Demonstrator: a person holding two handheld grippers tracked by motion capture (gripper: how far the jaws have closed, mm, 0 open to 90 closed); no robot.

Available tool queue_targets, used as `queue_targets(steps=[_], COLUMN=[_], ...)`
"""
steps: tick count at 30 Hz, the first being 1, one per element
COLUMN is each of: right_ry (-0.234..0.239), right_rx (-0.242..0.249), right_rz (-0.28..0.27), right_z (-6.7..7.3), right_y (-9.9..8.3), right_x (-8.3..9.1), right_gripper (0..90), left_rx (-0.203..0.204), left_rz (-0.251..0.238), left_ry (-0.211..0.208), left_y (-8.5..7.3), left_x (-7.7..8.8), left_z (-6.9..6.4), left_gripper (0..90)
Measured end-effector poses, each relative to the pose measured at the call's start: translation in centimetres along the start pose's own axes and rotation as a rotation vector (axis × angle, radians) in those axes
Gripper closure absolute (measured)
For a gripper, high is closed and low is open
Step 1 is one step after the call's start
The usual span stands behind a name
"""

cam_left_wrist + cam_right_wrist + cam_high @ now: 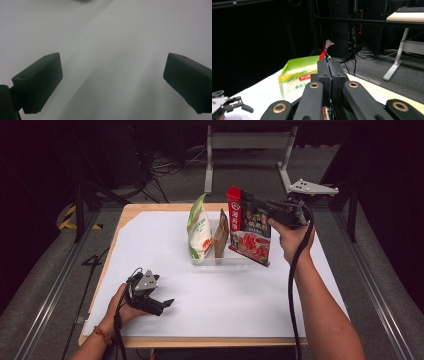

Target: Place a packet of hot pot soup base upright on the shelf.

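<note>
Right gripper (260, 210) is clamped on the top edge of the red sauce pouch (249, 236), holding it at the clear rack (220, 261) near the bench's far edge; left gripper (167, 304) idles open near the front-left corner; I'd guess the next move is to lower the pouch straight into its slot.

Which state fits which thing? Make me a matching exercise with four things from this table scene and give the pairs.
Things:
1. red and black packet
2. green and white bag
3. brown pouch
4. left gripper

States:
A. jaws apart over the white sheet
B. clamped at its top by the right gripper
C. stands at the left end of the clear tray
D. stands between the two other packs

Pairs: 1-B, 2-C, 3-D, 4-A
</note>
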State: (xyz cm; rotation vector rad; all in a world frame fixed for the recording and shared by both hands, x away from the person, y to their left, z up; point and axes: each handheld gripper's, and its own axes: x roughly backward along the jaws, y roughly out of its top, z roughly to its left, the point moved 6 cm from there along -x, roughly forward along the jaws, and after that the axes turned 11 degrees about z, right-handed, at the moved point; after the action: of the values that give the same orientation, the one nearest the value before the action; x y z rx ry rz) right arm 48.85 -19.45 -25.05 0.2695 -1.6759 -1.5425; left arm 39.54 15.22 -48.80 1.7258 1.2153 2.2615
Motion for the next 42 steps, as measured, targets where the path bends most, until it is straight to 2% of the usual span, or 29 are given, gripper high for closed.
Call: queue_targets(steps=[7,16,24,32,40,42], right_ry=[-0.019,-0.045,-0.039,-0.042,-0.036,-0.023], right_rx=[-0.01,0.0,-0.004,0.015,0.006,0.003], right_rz=[-0.004,0.012,0.021,0.008,0.002,0.001], right_z=[-0.4,-0.7,-1.1,-1.3,-1.9,-2.0], right_y=[0.6,0.7,0.4,-0.3,-1.7,-2.0], right_x=[-1.3,-4.0,-5.9,-7.0,-7.7,-7.7], right_gripper=[88.9,88.8,88.8,88.6,88.3,88.2], left_rx=[0.003,-0.004,-0.009,-0.013,-0.015,-0.016], left_rz=[-0.002,0.002,0.005,0.004,0.004,0.004], left_ry=[0.009,0.009,0.009,0.01,0.007,0.009], left_y=[0.0,-0.1,-0.1,-0.2,-0.2,-0.2], left_x=[0.0,0.0,-0.1,0.0,0.0,0.0], left_z=[0.1,0.0,0.0,0.1,0.1,0.1], left_gripper=[2.9,3.0,3.1,3.2,3.3,3.3])
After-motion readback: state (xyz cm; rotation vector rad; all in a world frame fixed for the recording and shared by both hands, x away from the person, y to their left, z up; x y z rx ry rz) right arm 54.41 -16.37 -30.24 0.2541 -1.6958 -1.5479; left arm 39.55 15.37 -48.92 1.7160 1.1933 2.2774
